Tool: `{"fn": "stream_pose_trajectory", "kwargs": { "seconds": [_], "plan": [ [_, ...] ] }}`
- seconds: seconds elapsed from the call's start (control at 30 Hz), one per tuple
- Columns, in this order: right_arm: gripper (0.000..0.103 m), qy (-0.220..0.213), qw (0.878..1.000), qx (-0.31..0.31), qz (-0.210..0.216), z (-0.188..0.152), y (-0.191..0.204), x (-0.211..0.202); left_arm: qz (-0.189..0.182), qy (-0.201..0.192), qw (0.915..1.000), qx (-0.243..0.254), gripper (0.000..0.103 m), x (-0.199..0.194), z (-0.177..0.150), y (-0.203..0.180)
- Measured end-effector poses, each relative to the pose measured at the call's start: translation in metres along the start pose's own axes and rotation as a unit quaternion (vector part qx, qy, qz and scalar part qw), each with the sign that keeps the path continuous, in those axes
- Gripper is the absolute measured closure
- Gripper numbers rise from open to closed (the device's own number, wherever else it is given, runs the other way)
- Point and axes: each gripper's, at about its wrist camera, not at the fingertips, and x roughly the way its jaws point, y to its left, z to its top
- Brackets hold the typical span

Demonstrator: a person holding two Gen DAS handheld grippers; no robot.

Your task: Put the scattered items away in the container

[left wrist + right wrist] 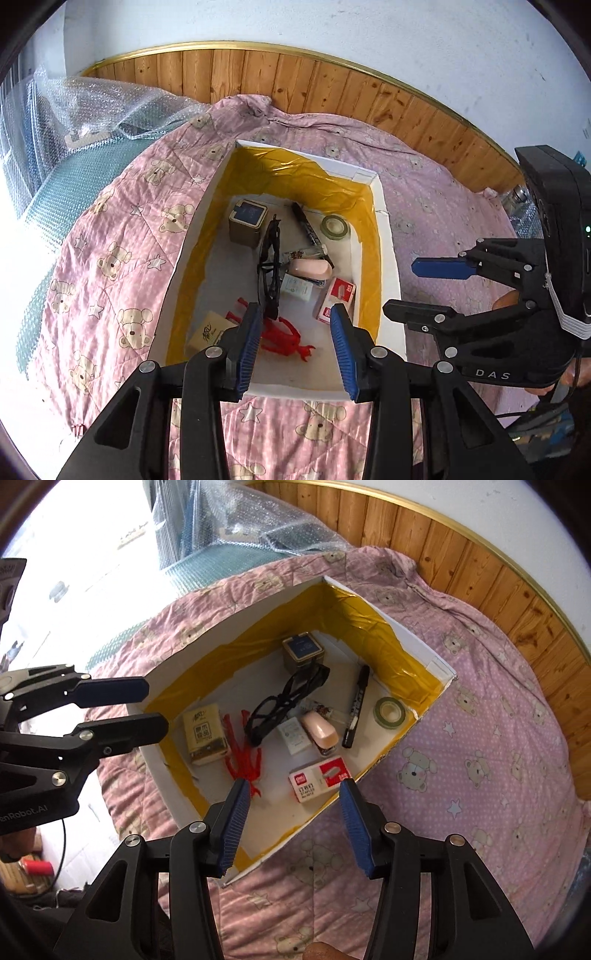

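Note:
A white box [388,258] [417,646] lined with yellow tape lies on the pink quilt. Inside it are black glasses [269,266] [284,701], a red plastic toy [284,336] [242,753], a staples box [338,299] [319,779], a pink stapler [310,267] [321,733], a black marker [308,229] [356,705], a tape roll [334,226] [389,710], a square tin [247,221] [303,651] and a tan box [207,330] [205,733]. My left gripper [299,347] [157,709] hovers open over the box's near end. My right gripper [291,823] [400,288] is open and holds nothing, above the box's right rim.
The pink bear-print quilt [110,258] [480,757] covers the bed. Bubble wrap [92,110] [258,524] is piled at the far left. A wooden panel [332,88] [480,572] runs along the wall behind. A red spool [37,867] lies on the floor at left.

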Motion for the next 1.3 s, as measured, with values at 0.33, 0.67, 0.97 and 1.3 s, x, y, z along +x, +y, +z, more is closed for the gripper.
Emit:
{"fn": "stream_pose_trajectory", "kwargs": {
  "seconds": [0.33, 0.67, 0.97, 1.3],
  "plan": [
    [0.050, 0.046, 0.998, -0.052, 0.010, -0.009, 0.009, -0.010, -0.013, 0.042, 0.9976, 0.053, 0.063, -0.015, -0.007, -0.022],
    [0.050, 0.080, 0.992, -0.095, 0.024, 0.006, 0.007, -0.020, -0.040, 0.108, 0.9887, 0.096, 0.063, -0.012, 0.002, -0.033],
    [0.050, 0.113, 0.986, -0.115, 0.034, 0.021, 0.000, -0.011, -0.056, 0.160, 0.9801, 0.103, 0.063, 0.003, 0.010, -0.030],
    [0.050, 0.119, 0.984, -0.126, 0.037, 0.027, -0.001, -0.002, -0.050, 0.162, 0.9786, 0.117, 0.063, 0.011, 0.023, -0.028]
  ]
}}
